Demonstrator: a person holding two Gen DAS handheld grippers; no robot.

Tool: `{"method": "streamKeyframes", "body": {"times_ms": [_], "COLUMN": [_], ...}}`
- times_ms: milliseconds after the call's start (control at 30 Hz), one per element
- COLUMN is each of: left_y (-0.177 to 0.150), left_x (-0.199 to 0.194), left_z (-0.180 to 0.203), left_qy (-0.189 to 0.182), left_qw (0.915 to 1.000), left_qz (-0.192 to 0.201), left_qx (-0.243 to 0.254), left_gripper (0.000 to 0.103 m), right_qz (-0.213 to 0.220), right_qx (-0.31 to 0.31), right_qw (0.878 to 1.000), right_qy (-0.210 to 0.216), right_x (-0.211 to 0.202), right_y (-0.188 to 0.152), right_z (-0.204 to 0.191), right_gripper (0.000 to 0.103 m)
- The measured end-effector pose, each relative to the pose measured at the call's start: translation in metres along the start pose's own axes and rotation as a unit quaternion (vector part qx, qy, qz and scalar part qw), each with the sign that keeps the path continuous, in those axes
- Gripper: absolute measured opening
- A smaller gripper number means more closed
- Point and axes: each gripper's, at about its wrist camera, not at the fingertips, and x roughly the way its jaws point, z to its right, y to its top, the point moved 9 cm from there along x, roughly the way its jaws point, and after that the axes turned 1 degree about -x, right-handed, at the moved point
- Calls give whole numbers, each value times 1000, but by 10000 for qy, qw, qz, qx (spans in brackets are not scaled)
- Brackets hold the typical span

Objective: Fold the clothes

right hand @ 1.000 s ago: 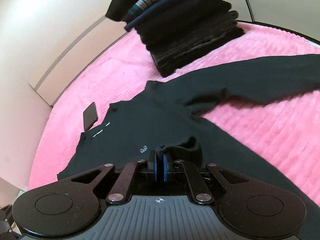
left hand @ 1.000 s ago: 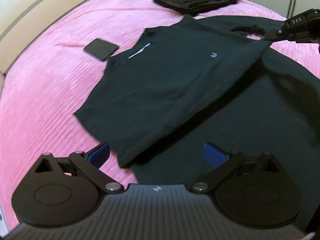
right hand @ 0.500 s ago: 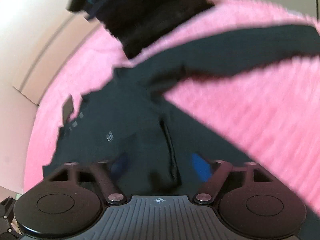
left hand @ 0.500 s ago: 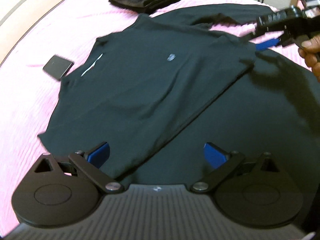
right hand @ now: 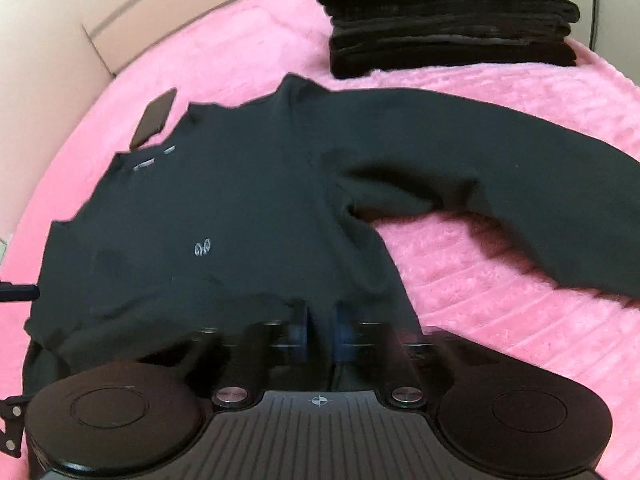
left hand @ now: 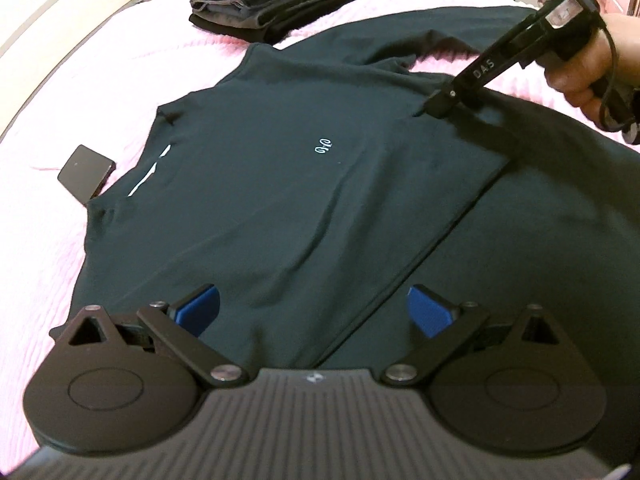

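Left wrist view: the left gripper (left hand: 312, 312) hovers with jaws wide apart over the folded panel of the black shirt (left hand: 280, 200), which lies spread on the pink bed (left hand: 48, 208). Beyond the shirt's small logo (left hand: 323, 146), the right gripper (left hand: 442, 104) touches the fold's far corner; a phone (left hand: 86, 174) lies just beside the shirt.

Right wrist view: the right gripper (right hand: 320, 326) has its pads nearly together, but blur hides whether cloth sits between them. This view alone shows the loose sleeve (right hand: 500, 184) stretched towards the folded stack (right hand: 448, 24). Dragging that corner could, I judge, skew the fold.
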Motion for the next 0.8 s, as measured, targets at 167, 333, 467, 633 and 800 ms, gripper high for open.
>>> {"method": "streamKeyframes", "body": {"times_ms": [167,333,467,633,800], "left_y": [7,18,22,9,2], "left_x": [3,14,27,53,54], "left_z": [4,10,19,28,30], "left_qy": [-41,-124,-307,-717,-725], "left_qw": [10000,9999,9993,9943,9916], "left_qz": [-5,-43,-181,-754,-1057], "left_qx": [-16,63,111,-216,-200], "left_gripper": [99,99,99,99,98], "right_qz": [683,443,732,19,-257], "right_qx": [-177,89,497,702,1057], "right_qw": [9973,9983,9961,9937,9923], "right_qy": [-199,-371,-13,876,588], "right_x": [-32,-20,-46,-32,-40], "right_y": [24,18,13,-23,-37], "right_z": [2,26,24,0,24], "right_gripper": [8,37,37,37,37]}}
